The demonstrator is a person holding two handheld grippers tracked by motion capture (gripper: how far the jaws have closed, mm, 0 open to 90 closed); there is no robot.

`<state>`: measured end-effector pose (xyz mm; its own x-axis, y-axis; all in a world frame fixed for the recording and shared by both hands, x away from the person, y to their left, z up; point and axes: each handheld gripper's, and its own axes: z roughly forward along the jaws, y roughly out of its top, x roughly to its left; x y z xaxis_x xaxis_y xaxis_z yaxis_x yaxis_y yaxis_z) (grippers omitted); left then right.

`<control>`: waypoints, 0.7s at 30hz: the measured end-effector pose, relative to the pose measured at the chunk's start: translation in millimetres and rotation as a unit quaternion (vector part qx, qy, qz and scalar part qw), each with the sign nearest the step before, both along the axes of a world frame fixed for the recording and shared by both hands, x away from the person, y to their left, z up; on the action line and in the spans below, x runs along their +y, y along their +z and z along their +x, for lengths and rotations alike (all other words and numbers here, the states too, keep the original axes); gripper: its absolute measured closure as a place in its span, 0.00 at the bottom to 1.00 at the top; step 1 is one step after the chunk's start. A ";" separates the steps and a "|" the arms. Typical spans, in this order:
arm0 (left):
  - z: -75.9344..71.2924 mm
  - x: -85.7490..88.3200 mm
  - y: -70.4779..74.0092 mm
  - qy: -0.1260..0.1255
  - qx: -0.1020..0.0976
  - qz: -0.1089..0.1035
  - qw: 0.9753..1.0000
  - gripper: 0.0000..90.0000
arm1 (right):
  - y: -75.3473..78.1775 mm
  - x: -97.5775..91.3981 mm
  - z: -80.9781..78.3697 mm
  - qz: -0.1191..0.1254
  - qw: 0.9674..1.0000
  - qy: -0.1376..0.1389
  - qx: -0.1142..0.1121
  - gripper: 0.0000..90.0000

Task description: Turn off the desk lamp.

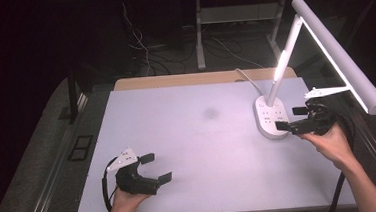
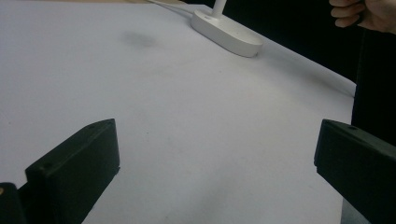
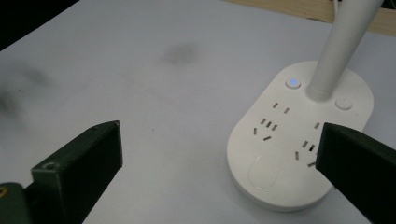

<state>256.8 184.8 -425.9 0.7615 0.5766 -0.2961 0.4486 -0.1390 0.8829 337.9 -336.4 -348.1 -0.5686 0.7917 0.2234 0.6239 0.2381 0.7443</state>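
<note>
A white desk lamp (image 1: 294,78) is standing on the white worktop (image 1: 199,150) at about three o'clock, its oval base (image 1: 271,117) carrying sockets and buttons, with one button (image 3: 293,82) glowing blue. Its long head is shining over the right edge. The right tool (image 1: 294,118) is hovering at the base's right side, jaws spread wide and holding nothing; one jaw is overlapping the base's edge in the right gripper view. The left tool (image 1: 156,168) is sitting near seven o'clock, jaws also wide apart and empty, resting low over the bare worktop. A faint grey smudge (image 1: 210,113) is showing near the centre.
</note>
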 end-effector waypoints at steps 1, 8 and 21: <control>0.0 -0.1 0.0 0.000 0.000 0.000 1.000 0.00 | -0.5 -1.8 2.4 0.000 1.000 -0.001 0.002 0.03; 0.7 0.0 -0.3 0.000 0.001 -0.001 1.000 0.00 | 0.2 -12.9 13.7 0.009 1.000 -0.006 0.003 0.20; 1.3 0.2 -0.7 -0.001 0.001 -0.001 1.000 0.00 | -6.7 -29.0 44.3 0.014 0.999 -0.028 0.018 0.56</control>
